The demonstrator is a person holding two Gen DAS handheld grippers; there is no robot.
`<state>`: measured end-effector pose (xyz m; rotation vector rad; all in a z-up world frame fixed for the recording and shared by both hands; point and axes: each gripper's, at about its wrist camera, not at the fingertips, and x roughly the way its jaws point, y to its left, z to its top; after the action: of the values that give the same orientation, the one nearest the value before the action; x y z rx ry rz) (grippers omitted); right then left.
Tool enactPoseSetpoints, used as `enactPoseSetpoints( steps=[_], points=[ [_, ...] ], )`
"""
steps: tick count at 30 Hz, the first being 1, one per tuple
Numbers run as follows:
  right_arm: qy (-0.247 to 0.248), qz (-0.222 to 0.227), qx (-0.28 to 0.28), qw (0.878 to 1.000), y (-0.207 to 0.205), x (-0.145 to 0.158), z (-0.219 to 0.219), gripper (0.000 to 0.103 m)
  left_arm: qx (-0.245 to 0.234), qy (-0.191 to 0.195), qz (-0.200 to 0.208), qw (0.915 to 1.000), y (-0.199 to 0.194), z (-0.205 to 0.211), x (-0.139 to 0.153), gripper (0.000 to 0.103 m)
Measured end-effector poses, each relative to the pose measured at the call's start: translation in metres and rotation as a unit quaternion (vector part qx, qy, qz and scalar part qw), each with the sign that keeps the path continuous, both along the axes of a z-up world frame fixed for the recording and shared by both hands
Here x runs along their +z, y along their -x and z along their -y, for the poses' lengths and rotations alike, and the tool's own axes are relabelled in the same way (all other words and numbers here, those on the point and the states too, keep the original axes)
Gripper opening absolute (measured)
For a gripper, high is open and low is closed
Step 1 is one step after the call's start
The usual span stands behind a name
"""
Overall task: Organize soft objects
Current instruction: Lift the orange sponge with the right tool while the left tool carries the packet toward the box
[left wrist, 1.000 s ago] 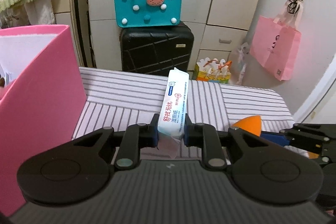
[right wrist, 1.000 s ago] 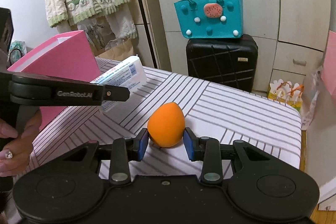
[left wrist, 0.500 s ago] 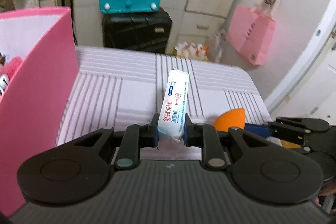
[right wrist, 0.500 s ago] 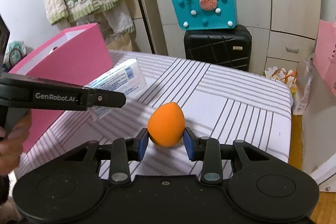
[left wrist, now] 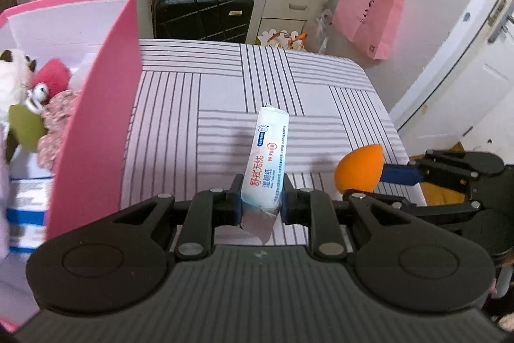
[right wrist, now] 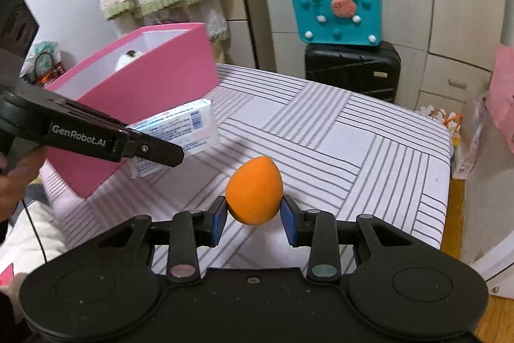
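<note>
Pink storage box (left wrist: 96, 105) at frame left already holds plush toys; left gripper (left wrist: 261, 201) clamps wet-wipes pack (left wrist: 266, 159), right gripper (right wrist: 253, 219) clamps orange makeup sponge (right wrist: 254, 190), both undeposited.

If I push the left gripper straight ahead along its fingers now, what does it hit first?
Probably the striped tabletop. The left gripper, shut on the wet-wipe pack, points down over bare cloth, with the pink box off to its left. The pack's far end would likely touch first, though depth is unclear.
</note>
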<state>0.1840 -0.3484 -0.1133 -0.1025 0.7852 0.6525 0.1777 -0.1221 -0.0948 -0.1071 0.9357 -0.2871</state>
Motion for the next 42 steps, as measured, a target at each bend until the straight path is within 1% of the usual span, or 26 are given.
enactPoseSetpoints(
  steps=[2,5,8,12,18,23,26,32,38,42],
  points=[
    [0.003,0.006,0.005,1.000,0.011,0.006,-0.003,0.041,-0.009,0.000,-0.008,0.9999,0.007,-0.005,0.004,0.020],
    [0.014,0.028,0.013,0.999,0.031,0.018,-0.010,0.041,-0.024,0.018,-0.029,0.9991,0.016,-0.014,0.009,0.020],
    [0.008,0.030,0.026,0.999,0.047,0.030,-0.016,0.041,-0.039,0.014,-0.034,0.9986,0.026,-0.020,0.015,0.020],
    [0.002,0.016,0.049,0.999,0.061,0.039,-0.024,0.041,-0.053,0.016,-0.052,0.9971,0.037,-0.030,0.021,0.020],
    [0.007,-0.007,0.075,0.997,0.077,0.048,-0.035,0.041,-0.078,0.022,-0.071,0.9942,0.061,-0.043,0.036,0.020],
    [0.002,-0.034,0.096,0.995,0.087,0.054,-0.044,0.041,-0.095,0.030,-0.100,0.9899,0.080,-0.056,0.045,0.020],
    [0.000,-0.042,0.107,0.993,0.094,0.058,-0.051,0.041,-0.101,0.032,-0.108,0.9884,0.093,-0.066,0.052,0.020],
    [-0.012,-0.049,0.127,0.991,0.104,0.071,-0.067,0.041,-0.106,0.051,-0.110,0.9869,0.113,-0.088,0.069,0.020],
    [-0.025,-0.061,0.150,0.986,0.104,0.082,-0.089,0.041,-0.091,0.072,-0.102,0.9879,0.127,-0.120,0.078,0.020],
    [-0.028,-0.059,0.162,0.985,0.103,0.088,-0.103,0.041,-0.089,0.080,-0.080,0.9896,0.134,-0.136,0.090,0.020]
  ],
)
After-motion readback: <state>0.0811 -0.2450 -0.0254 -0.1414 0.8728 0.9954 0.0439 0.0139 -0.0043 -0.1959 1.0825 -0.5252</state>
